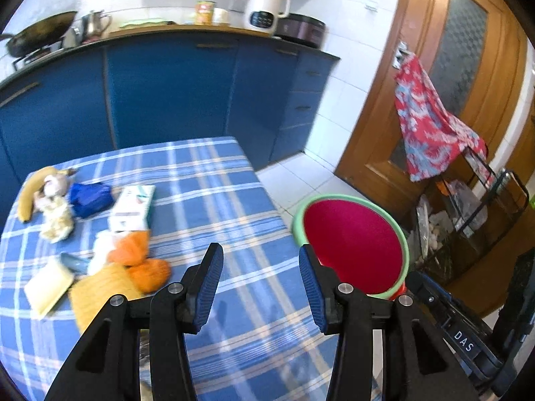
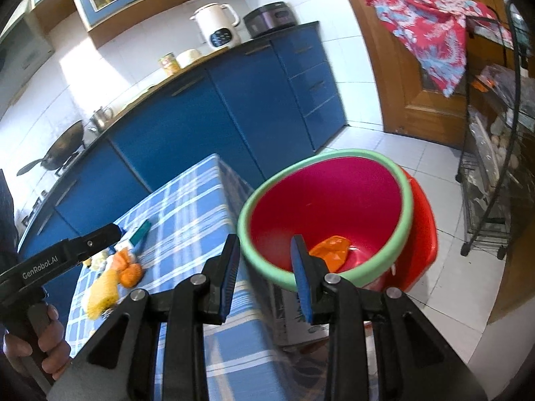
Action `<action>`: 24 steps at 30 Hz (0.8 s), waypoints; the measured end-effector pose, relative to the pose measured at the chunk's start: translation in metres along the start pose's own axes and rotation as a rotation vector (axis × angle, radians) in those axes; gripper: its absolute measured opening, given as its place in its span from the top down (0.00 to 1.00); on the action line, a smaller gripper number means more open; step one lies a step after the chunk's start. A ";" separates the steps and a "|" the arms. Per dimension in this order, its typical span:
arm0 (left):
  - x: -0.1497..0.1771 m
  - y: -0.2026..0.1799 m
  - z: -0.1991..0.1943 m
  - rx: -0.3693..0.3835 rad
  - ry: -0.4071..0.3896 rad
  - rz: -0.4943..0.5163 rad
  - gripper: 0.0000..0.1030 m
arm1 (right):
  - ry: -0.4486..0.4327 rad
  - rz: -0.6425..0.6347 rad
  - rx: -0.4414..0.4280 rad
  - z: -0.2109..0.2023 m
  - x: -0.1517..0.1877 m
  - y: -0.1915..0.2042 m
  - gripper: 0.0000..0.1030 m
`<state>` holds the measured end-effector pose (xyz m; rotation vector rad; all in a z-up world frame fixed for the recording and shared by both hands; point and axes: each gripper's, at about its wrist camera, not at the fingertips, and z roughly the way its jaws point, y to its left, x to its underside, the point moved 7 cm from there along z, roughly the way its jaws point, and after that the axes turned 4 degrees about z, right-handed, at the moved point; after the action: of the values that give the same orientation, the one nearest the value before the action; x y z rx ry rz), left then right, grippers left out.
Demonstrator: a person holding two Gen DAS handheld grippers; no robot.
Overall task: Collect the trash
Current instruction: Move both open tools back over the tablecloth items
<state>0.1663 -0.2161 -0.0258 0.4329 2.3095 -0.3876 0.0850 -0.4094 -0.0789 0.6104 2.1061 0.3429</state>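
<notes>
Trash lies on the left part of the blue plaid table (image 1: 217, 200): a banana (image 1: 30, 193), crumpled tissue (image 1: 57, 217), a blue wrapper (image 1: 90, 198), a small white carton (image 1: 132, 209), orange peels (image 1: 140, 260), a yellow net (image 1: 100, 287) and a pale packet (image 1: 48, 287). My left gripper (image 1: 260, 249) is open over bare cloth, right of the peels, with nothing between its fingers. A pink bin with a green rim (image 2: 334, 155) stands off the table's right edge and holds an orange peel (image 2: 331, 250). My right gripper (image 2: 264, 239) is open and empty, above the bin's near rim.
Blue cabinets (image 1: 174, 83) run behind the table, with a white kettle (image 1: 264, 6) and a wok (image 1: 40, 33) on the counter. A wooden door (image 1: 468, 67) draped with red cloth (image 1: 428, 127) and a wire rack (image 2: 491, 173) stand right of the bin. White floor tiles (image 2: 451, 284) surround it.
</notes>
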 end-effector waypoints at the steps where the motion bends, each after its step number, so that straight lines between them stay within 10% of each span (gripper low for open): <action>1: 0.001 0.007 -0.005 -0.009 -0.005 -0.007 0.53 | 0.002 -0.011 -0.007 -0.001 0.002 0.007 0.67; 24: 0.042 0.164 -0.055 -0.238 0.005 -0.127 0.53 | 0.126 -0.165 -0.103 0.029 0.049 0.129 0.67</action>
<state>0.1723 -0.0394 -0.0425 0.1708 2.3591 -0.1684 0.1229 -0.2738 -0.0703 0.3604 2.2266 0.4029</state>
